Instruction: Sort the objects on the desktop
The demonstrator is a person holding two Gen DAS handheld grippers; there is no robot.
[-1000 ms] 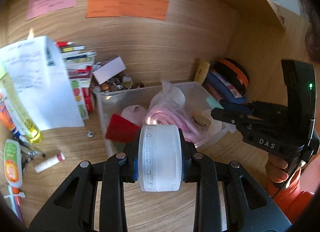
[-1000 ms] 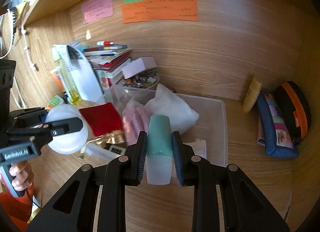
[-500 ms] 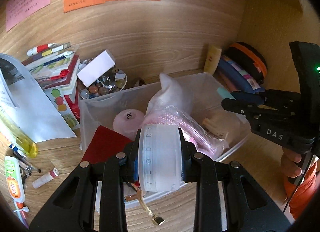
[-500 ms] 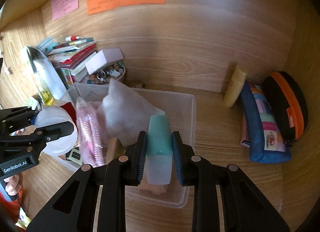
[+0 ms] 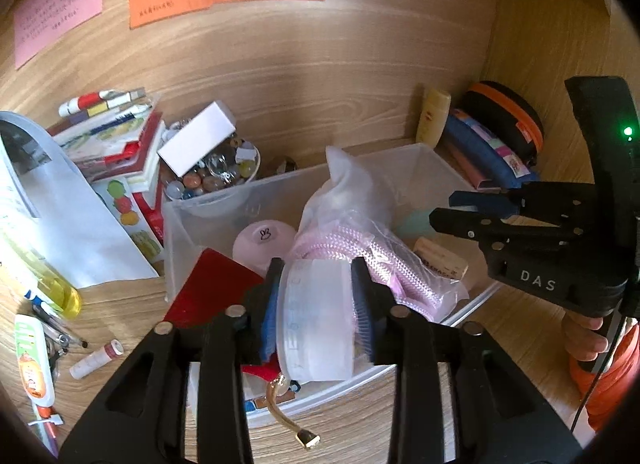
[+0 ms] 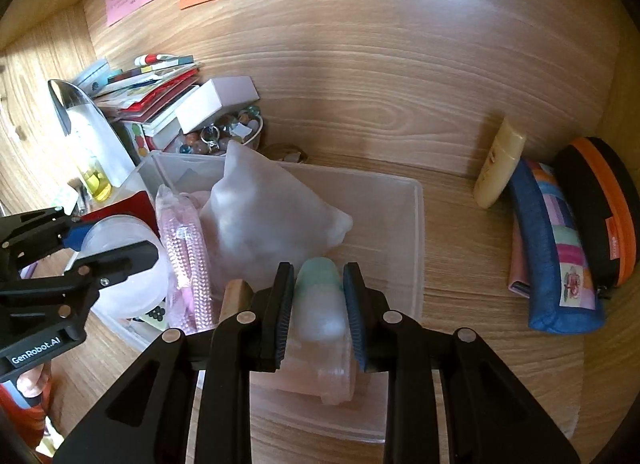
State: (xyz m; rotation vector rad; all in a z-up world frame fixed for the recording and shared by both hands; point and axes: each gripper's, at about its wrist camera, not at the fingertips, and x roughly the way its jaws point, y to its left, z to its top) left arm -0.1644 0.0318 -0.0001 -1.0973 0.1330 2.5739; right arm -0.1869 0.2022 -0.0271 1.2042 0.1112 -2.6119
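- Left gripper [image 5: 318,314] clenches a translucent white round plastic jar [image 5: 316,320] above the clear plastic bin [image 5: 404,160].
- Right gripper [image 6: 320,312] grips a frosted bottle with teal cap [image 6: 320,300] over that bin.

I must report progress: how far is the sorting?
Done: the bin already holds a white bag and pink rope. In hand: left gripper holds a tub, right gripper a bottle, both over the bin. Left: lip balm and pens on the desk.
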